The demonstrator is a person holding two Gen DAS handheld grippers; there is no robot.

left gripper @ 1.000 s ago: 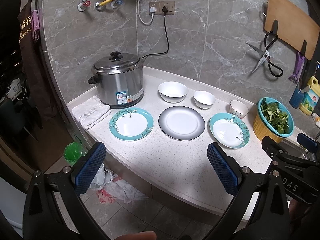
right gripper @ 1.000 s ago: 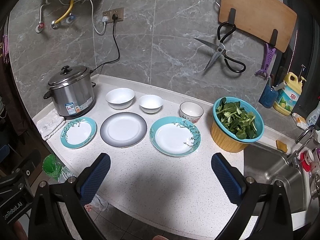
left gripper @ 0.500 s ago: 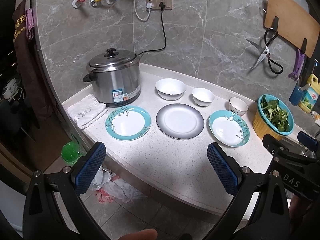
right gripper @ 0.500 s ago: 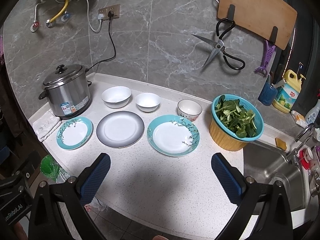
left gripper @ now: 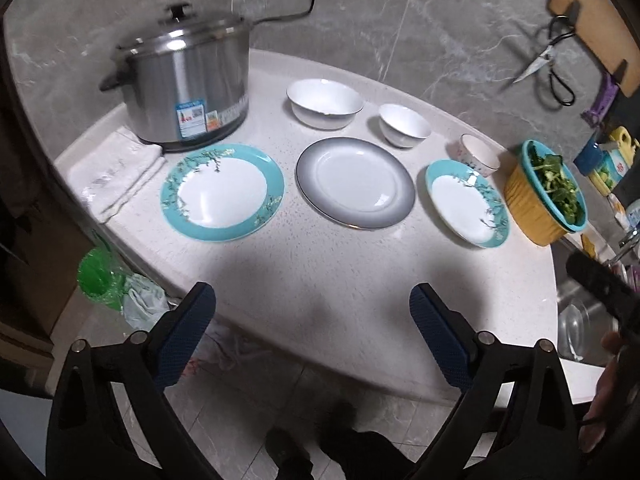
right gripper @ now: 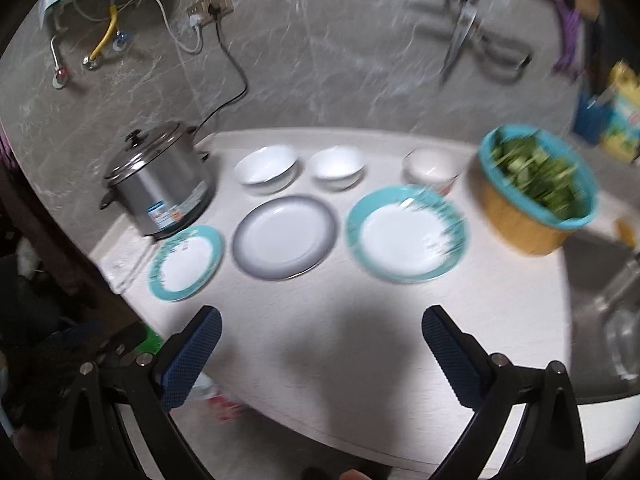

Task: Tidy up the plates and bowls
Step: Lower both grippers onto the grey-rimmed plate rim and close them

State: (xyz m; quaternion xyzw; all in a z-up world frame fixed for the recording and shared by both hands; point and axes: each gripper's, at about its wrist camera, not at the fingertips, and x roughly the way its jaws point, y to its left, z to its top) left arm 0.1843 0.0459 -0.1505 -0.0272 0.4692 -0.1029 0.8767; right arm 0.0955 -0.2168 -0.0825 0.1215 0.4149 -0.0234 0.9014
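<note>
We see left gripper [left gripper: 310, 320] and right gripper [right gripper: 320, 340] spread wide, empty. Glossy round plates [left gripper: 355, 182], white bowls [left gripper: 325, 103] unstacked on speckled countertop [left gripper: 320, 272] beside steel cooker [left gripper: 184, 88].

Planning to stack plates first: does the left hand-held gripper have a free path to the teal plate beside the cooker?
Probably yes: left hand-held gripper is open, with bare counter up to the teal plate.

- A blue-and-white sticker is showing on the cooker [left gripper: 188, 84], left of centre; its print is too small to read.
- No other label is reading legibly.
</note>
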